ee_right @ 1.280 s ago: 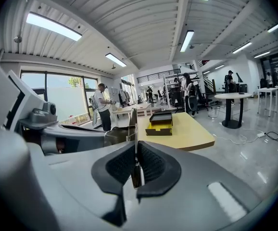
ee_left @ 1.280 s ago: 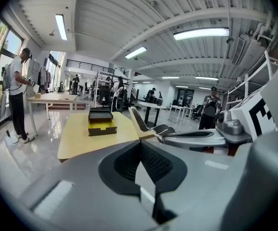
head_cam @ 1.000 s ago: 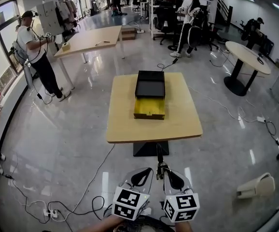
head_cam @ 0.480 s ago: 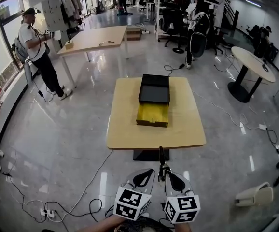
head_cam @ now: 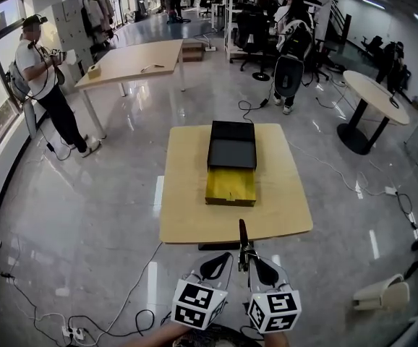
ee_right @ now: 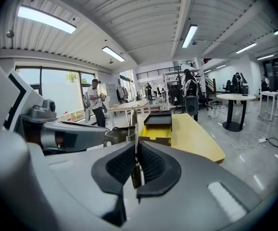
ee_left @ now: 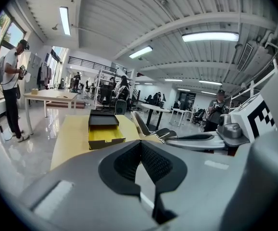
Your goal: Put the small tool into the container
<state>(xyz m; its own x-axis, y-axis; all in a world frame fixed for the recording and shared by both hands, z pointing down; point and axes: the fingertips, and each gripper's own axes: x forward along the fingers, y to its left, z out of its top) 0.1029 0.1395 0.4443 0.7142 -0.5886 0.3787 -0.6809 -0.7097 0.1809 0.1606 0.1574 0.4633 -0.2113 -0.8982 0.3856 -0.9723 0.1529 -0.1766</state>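
**Small tool pinched in our right gripper, container well ahead on the table**

We hold the two grippers side by side, low and close to us. Our right gripper (head_cam: 255, 264) has its fingers closed on the small tool (head_cam: 242, 236), a thin dark rod. In the right gripper view the two ribbed pads (ee_right: 120, 164) press on the tool's shaft (ee_right: 134, 125) from either side. The shaft rises straight past the fingertips.

Our left gripper (head_cam: 218, 264) sits just to the left of those fingers. Its own view shows the pads (ee_left: 127, 161) pressed together at the tips with nothing between them. In the left gripper view the tool slants up just right of the left fingertips.

The container (head_cam: 231, 161) lies well ahead of both pairs of fingers, in the middle of the wooden table (head_cam: 187, 201). It has a black part (head_cam: 231, 144) on the far side and a yellow open part (head_cam: 231, 186) on the side nearer our fingertips. In the right gripper view the yellow part stands just right of the tool's tip. In the left gripper view it stands above and to the left of the closed fingertips. The tool and the container are well apart.

Far off to the left of the fingers a person (head_cam: 39, 74) stands beside another table. Cables (head_cam: 122, 309) trail over the floor left of the left gripper.
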